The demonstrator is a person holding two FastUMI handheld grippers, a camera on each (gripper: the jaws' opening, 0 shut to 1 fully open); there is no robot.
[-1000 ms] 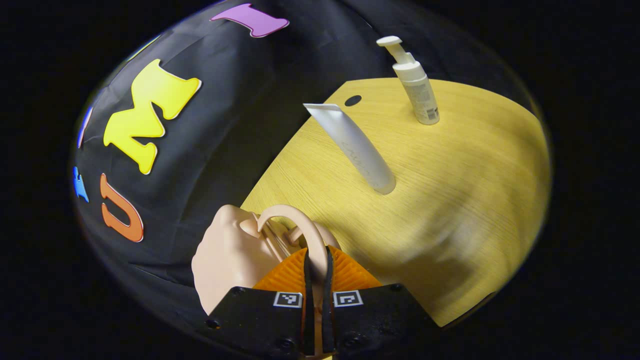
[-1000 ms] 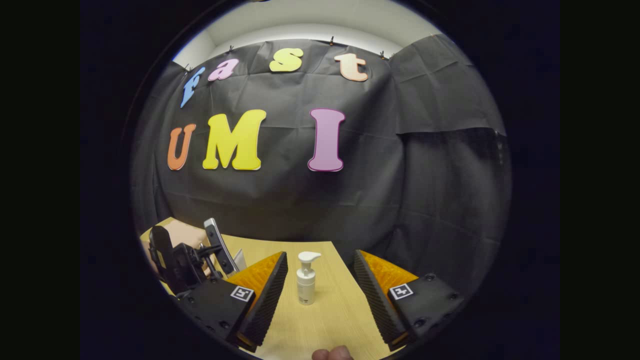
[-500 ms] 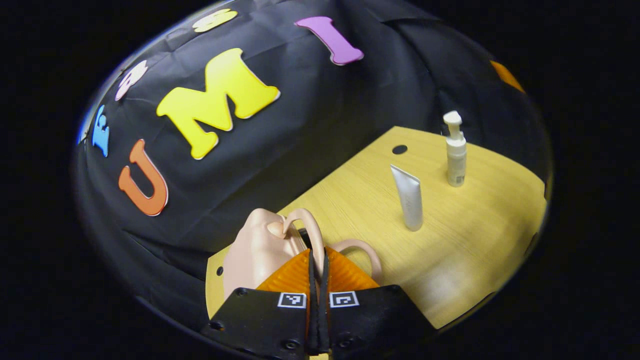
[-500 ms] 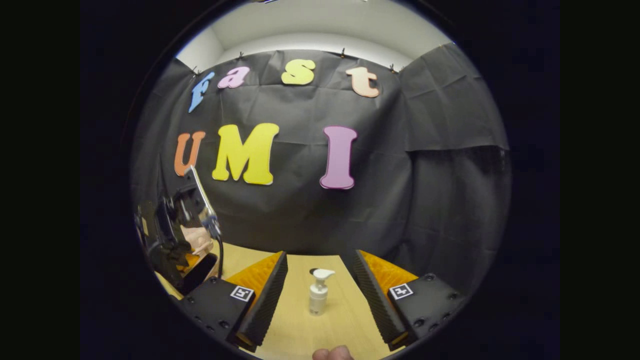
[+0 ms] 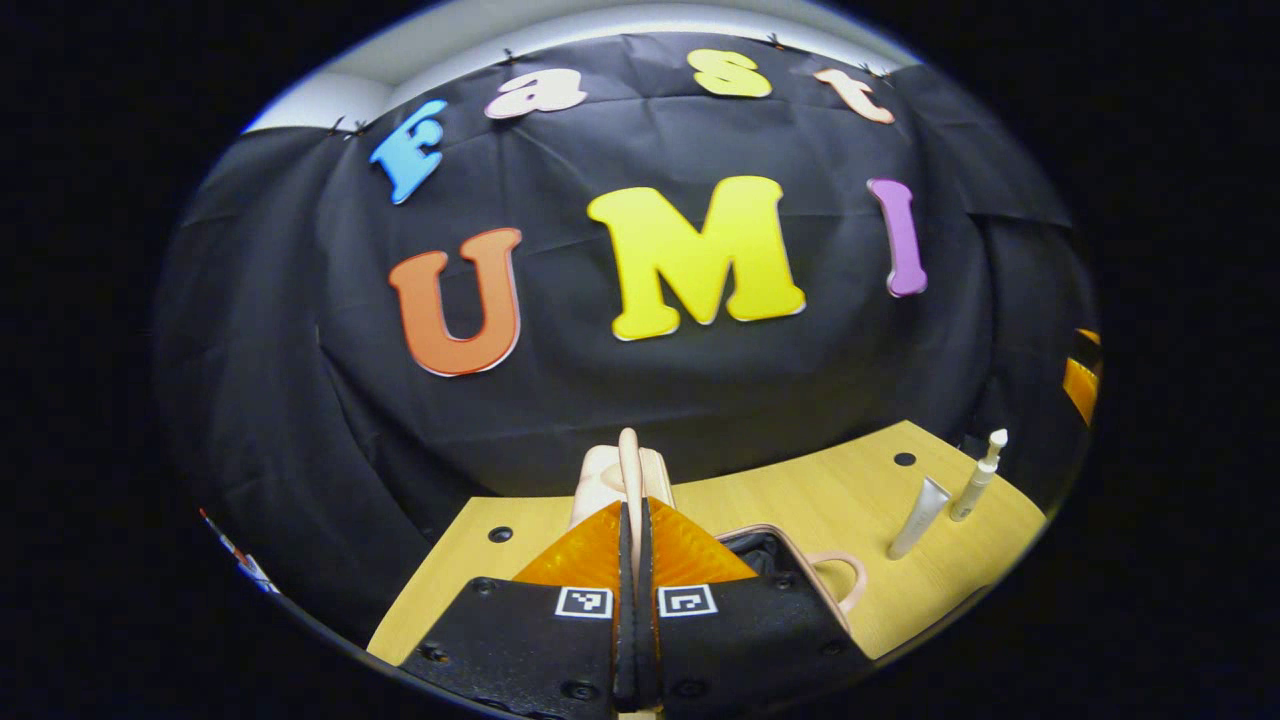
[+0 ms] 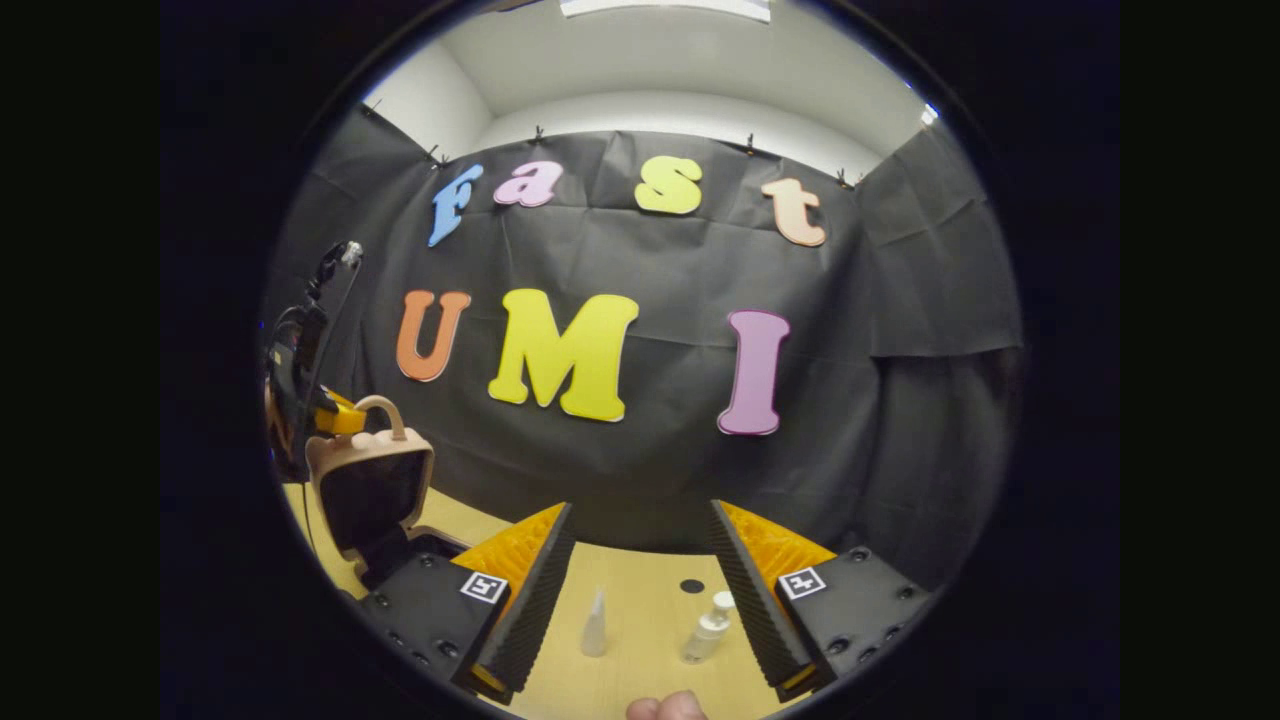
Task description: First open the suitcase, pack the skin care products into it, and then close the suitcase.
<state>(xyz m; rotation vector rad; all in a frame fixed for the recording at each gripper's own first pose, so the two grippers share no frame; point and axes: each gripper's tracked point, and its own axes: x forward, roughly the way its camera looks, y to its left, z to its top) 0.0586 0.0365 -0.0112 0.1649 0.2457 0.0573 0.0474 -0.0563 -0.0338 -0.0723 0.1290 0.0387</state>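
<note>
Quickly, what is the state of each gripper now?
Left gripper: closed on the lid handle of the suitcase, lid raised.
Right gripper: open, holding nothing.

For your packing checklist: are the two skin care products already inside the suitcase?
No: the tube and pump bottle stand on the table, outside the suitcase.

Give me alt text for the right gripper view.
The open right gripper hovers over a wooden table, framing a standing tube and a pump bottle. At left, the left gripper holds the beige suitcase lid upright by its handle.
</note>
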